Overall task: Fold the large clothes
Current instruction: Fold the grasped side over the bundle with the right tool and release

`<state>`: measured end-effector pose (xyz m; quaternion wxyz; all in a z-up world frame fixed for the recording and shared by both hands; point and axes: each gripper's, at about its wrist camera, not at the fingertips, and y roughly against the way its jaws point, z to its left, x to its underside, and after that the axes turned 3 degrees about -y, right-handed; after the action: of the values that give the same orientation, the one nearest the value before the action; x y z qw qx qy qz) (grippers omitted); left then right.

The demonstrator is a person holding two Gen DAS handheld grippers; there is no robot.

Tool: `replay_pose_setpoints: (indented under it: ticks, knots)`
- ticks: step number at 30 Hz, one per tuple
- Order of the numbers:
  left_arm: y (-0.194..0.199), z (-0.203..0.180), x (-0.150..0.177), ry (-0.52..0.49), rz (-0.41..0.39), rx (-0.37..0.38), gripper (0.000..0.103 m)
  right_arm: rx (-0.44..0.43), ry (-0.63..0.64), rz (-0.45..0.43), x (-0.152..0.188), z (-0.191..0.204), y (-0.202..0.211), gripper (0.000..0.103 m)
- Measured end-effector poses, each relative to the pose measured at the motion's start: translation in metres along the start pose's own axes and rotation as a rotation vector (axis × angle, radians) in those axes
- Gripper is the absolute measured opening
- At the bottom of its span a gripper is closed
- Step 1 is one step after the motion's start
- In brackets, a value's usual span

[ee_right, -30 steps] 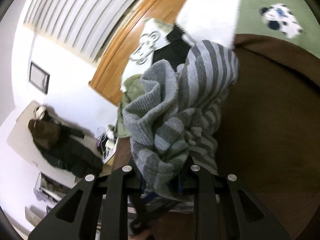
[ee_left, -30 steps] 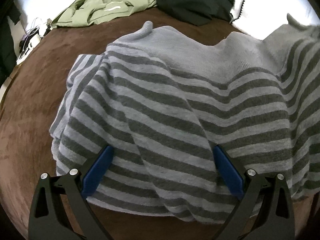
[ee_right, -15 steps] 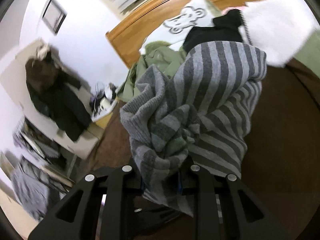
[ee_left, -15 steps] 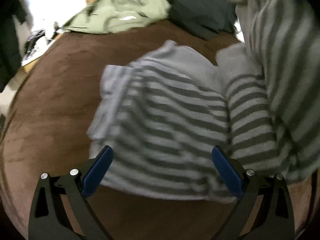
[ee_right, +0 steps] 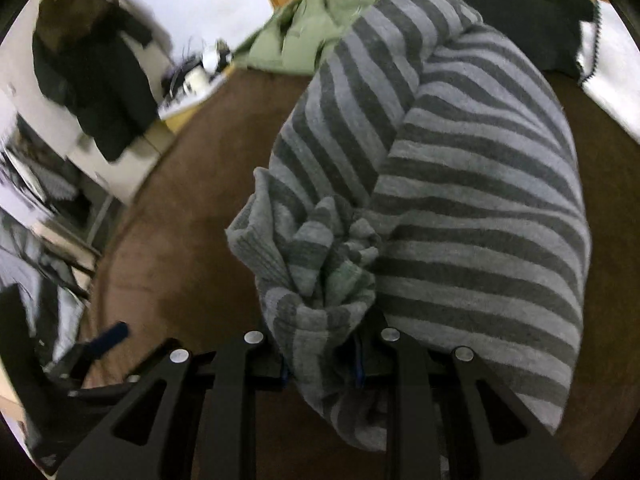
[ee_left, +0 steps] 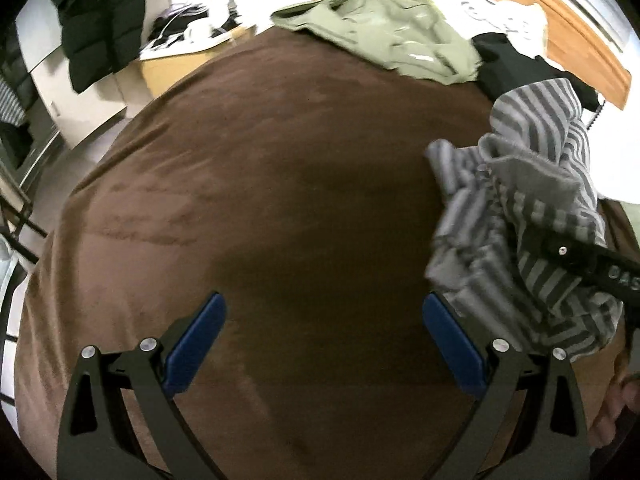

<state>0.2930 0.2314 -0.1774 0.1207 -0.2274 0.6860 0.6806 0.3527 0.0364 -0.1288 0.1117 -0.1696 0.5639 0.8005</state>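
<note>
Brown plush bedcover (ee_left: 280, 184) is left bare beneath the wide-apart, empty left gripper (ee_left: 324, 340), apparently as folding space, while the bunched grey-striped knit sweater (ee_right: 460, 200) is clamped, lifted clear, in the right gripper (ee_right: 320, 364).

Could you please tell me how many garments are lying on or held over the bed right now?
3: the striped sweater bunched in the right gripper, the green jacket at the bed's far edge, the black garment beside it. More may be hidden.

You are seeing a crumpled olive-green jacket (ee_left: 404, 40) lying beside a black garment (ee_left: 516, 68) on the brown velvety blanket (ee_left: 256, 184).
</note>
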Motion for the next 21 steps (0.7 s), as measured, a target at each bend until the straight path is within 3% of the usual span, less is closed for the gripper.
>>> replay_pose_setpoints:
  ticks: [8, 21]
  knots:
    - [-0.004, 0.018, 0.017, 0.020, 0.033, -0.001, 0.096, 0.050, 0.021, 0.082, -0.002, 0.008, -0.021, 0.022]
    - [0.011, 0.013, 0.013, -0.010, 0.015, 0.006, 0.096, -0.028, 0.008, 0.090, -0.006, -0.014, 0.000, 0.025]
